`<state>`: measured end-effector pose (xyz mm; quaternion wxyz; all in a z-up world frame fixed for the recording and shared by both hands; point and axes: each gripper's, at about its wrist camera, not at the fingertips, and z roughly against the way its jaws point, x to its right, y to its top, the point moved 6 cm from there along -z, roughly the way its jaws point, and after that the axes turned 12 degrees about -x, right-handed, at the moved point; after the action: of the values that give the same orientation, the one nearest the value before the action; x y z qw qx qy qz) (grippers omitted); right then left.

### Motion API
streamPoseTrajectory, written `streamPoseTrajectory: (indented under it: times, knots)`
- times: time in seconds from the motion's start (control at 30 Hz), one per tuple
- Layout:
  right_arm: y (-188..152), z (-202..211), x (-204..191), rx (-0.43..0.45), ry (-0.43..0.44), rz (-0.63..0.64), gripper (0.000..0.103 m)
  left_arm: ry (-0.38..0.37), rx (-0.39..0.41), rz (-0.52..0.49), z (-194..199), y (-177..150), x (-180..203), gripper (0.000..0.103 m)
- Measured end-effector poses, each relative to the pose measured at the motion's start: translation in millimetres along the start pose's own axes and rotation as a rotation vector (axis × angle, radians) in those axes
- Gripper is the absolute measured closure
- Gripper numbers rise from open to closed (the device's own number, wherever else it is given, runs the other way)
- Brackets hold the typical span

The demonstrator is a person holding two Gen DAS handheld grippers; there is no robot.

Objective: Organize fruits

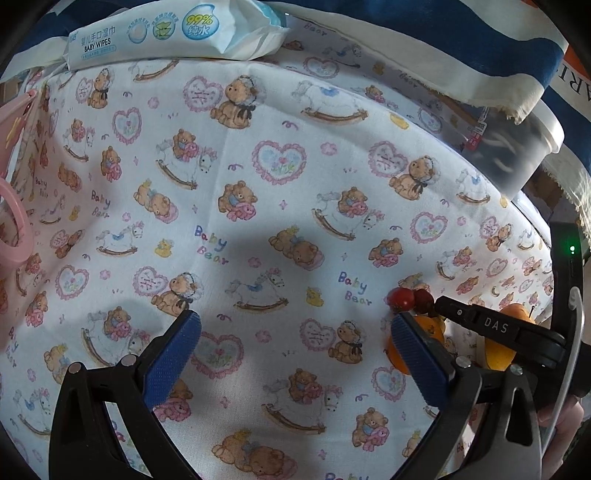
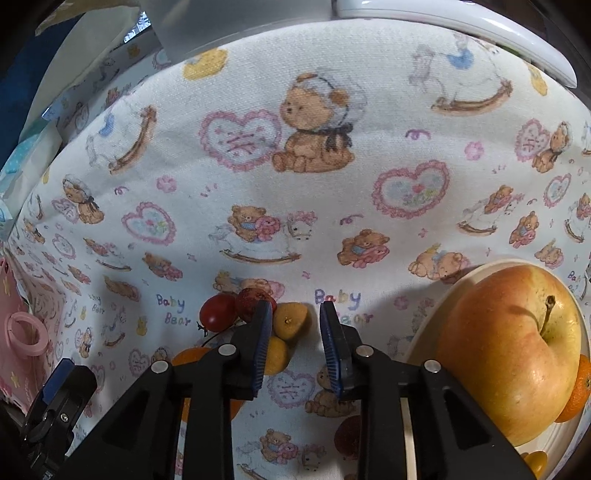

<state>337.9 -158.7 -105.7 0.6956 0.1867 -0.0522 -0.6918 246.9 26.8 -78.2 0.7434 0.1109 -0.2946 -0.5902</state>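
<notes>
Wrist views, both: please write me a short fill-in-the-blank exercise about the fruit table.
The apple lies on a white ____.
The tablecloth is printed with teddy ____.
The left tool has pads of ____ colour.
Missing words: plate; bears; blue.

This looks like a home with a baby in it, not a lab or a shop. The bench (image 1: 280, 206) is covered by a nursery cloth (image 2: 295, 206) printed with teddy bears, rocking horses, hearts and the words "Baby Bear". Far ahead of the left gripper (image 1: 295, 354) lies a soft pack of baby wipes (image 1: 173, 33). Off to its left stands a pink plastic item (image 1: 14, 221). To the right of the right gripper (image 2: 295, 343), an apple (image 2: 513, 350) sits on a household plate (image 2: 436, 332).
</notes>
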Motion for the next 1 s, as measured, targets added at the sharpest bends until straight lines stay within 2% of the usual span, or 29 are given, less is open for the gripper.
streamPoseTrajectory:
  times: [0.23, 0.4, 0.5, 0.6, 0.7, 0.83, 1.0]
  knots:
    - [-14, 20, 6, 0.029, -0.002, 0.018, 0.082, 0.001, 0.006, -0.007, 1, -1, 2, 0.001]
    - [-44, 52, -2, 0.084, -0.007, 0.102, 0.082, 0.001, 0.021, -0.025, 6, -1, 6, 0.001]
    - [-64, 69, -8, 0.135, -0.032, 0.166, 0.082, 0.011, 0.058, -0.054, 13, -1, 12, 0.001]
    - [-77, 85, -11, 0.186, -0.027, 0.207, 0.082, 0.022, 0.098, -0.099, 21, -2, 22, 0.001]
    - [-86, 105, -5, 0.226, 0.023, 0.219, 0.083, 0.014, 0.125, -0.154, 27, -3, 33, 0.001]
    - [-91, 127, 6, 0.284, 0.048, 0.222, 0.084, 0.002, 0.162, -0.265, 33, -6, 54, 0.001]
    - [-93, 119, 20, 0.259, 0.084, 0.205, 0.084, -0.055, 0.128, -0.353, 30, -16, 73, 0.005]
